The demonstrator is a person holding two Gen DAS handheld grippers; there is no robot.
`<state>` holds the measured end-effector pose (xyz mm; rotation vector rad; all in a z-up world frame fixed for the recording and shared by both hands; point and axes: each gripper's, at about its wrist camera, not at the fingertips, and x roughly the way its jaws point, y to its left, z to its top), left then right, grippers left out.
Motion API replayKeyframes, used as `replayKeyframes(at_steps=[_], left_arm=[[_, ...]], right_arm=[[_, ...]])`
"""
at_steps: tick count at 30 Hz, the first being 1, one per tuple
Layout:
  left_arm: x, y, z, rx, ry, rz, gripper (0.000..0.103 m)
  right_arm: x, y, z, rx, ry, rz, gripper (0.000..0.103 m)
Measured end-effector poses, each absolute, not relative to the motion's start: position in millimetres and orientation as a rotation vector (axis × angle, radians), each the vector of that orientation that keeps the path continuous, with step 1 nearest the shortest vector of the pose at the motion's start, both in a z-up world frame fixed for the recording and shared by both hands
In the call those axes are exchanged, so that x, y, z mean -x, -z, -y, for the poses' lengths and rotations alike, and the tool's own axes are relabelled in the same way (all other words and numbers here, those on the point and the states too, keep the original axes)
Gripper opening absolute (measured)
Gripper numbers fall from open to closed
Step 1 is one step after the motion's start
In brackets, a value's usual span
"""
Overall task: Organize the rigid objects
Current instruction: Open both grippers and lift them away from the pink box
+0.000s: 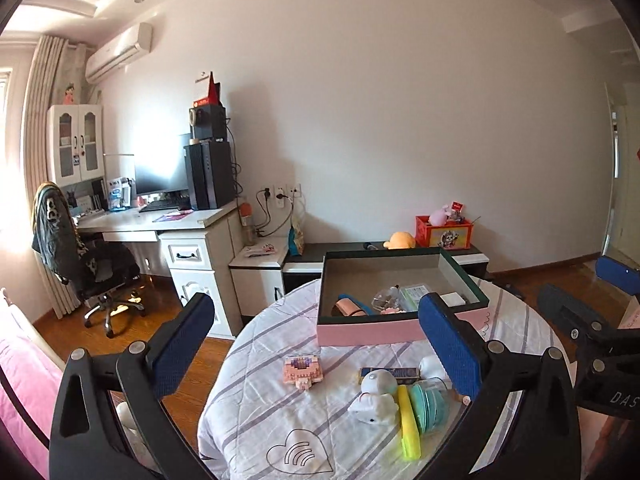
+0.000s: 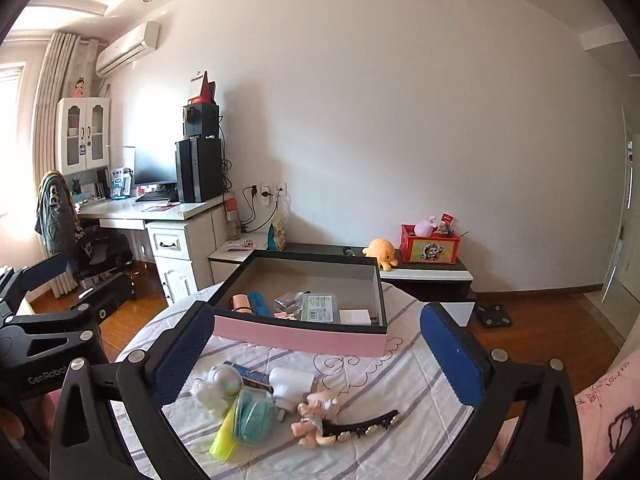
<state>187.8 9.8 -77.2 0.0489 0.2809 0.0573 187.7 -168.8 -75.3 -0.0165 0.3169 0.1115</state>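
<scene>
- Left gripper [image 1: 316,344], black frame with blue padded fingers, is hovering over the round table [image 1: 256,412] covered in a white cloth with grey stripes; its jaws are standing wide apart with nothing between the pads.
- Right gripper [image 2: 316,354], same build, is hovering beside it above the table's near side, jaws spread wide too, gripping nothing.
- Open rectangular box with pink outer walls and dark green rim [image 2: 304,338] is sitting on the far half of the table, already holding a blue bar [image 2: 261,304], a pink cylinder [image 2: 242,303], a clear bag [image 2: 289,301], a green-labelled packet [image 2: 320,309] and a white block [image 2: 355,316].
- Loose items are lying on the cloth in front of the box: white astronaut figurine [image 1: 374,396], yellow-green highlighter [image 1: 409,428], teal round clear-cased container [image 1: 430,404], dark blue printed bar [image 1: 390,372], white plug adapter [image 2: 290,384], pink doll figure [image 2: 316,416], black hair clip with pearls [image 2: 360,424].
- Pink block-built toy [image 1: 302,368] is lying apart from the cluster, toward the left of the table in the left wrist view.
- Behind: white desk [image 1: 168,220] with dark monitor, and a low cabinet carrying a yellow plush [image 2: 380,252] and a red storage box [image 2: 430,248].
</scene>
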Motion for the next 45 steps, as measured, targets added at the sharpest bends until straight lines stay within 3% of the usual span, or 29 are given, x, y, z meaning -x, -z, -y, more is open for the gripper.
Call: replayKeyframes(at_steps=[20,45], left_arm=[[-101,50,-5,-0.047,-0.011,-0.190,0.103],[-125,71,-11,-0.036,0.027,-0.289,0.103]], right_arm=[[-104,55,164,0.014,-0.092,-0.258,0.103],[-121,73,168,0.012,-0.084,-0.317,0.103]])
